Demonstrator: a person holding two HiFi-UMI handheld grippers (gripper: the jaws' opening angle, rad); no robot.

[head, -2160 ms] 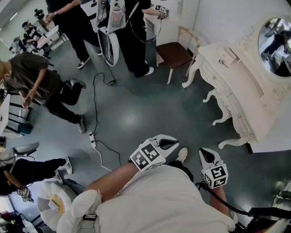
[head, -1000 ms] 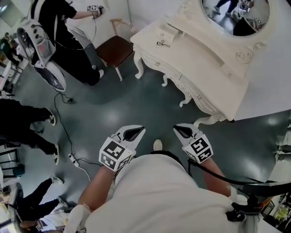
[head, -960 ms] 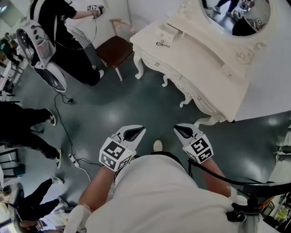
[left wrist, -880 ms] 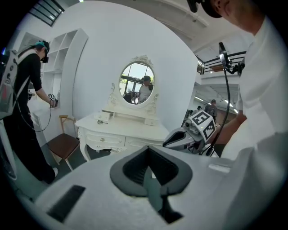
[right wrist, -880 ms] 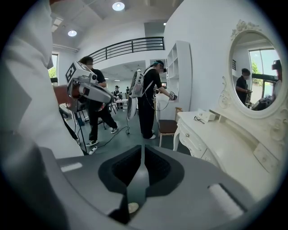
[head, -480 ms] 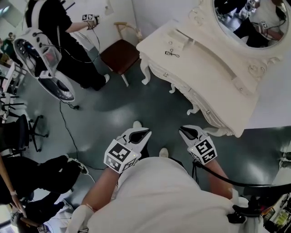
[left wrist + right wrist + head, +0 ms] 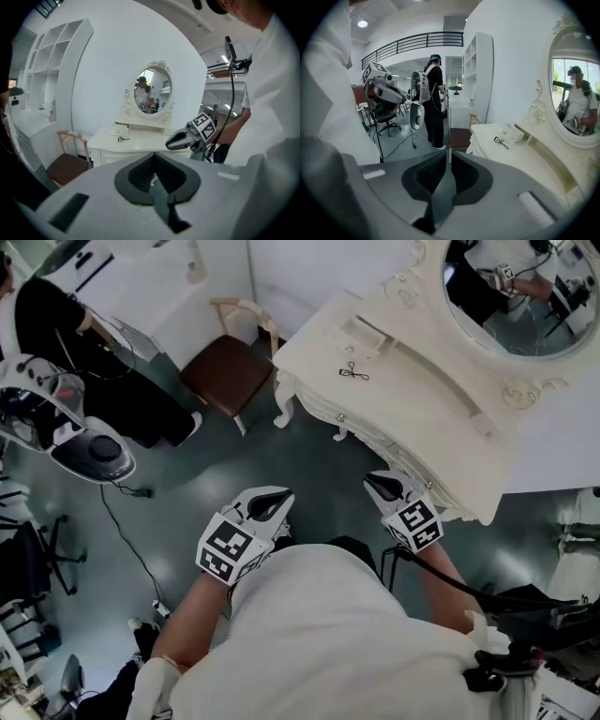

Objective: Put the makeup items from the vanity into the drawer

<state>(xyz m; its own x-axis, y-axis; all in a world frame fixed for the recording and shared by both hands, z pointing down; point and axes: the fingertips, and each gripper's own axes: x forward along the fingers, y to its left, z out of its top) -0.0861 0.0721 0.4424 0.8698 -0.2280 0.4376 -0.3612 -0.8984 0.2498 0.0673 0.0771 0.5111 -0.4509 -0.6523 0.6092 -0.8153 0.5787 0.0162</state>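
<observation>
A white vanity point(image 7: 412, 418) with an oval mirror point(image 7: 525, 292) stands ahead to my right. On its top lies one small dark makeup tool, like an eyelash curler point(image 7: 353, 371), beside a low white box point(image 7: 361, 334). The front drawers point(image 7: 339, 416) are closed. My left gripper point(image 7: 281, 495) hangs over the floor, shut and empty. My right gripper point(image 7: 370, 479) is shut and empty just short of the vanity's near end. The tool point(image 7: 501, 142) shows far ahead in the right gripper view, and the tool point(image 7: 123, 139) in the left gripper view.
A brown-seated wooden chair point(image 7: 225, 367) stands left of the vanity against the wall. A person in black point(image 7: 84, 352) stands further left next to a white and black device point(image 7: 89, 451). A cable point(image 7: 131, 549) runs across the dark floor.
The view has swung and closed in on the vanity, which now sits nearer and more central. Both grippers stay shut and have come closer to its near end.
</observation>
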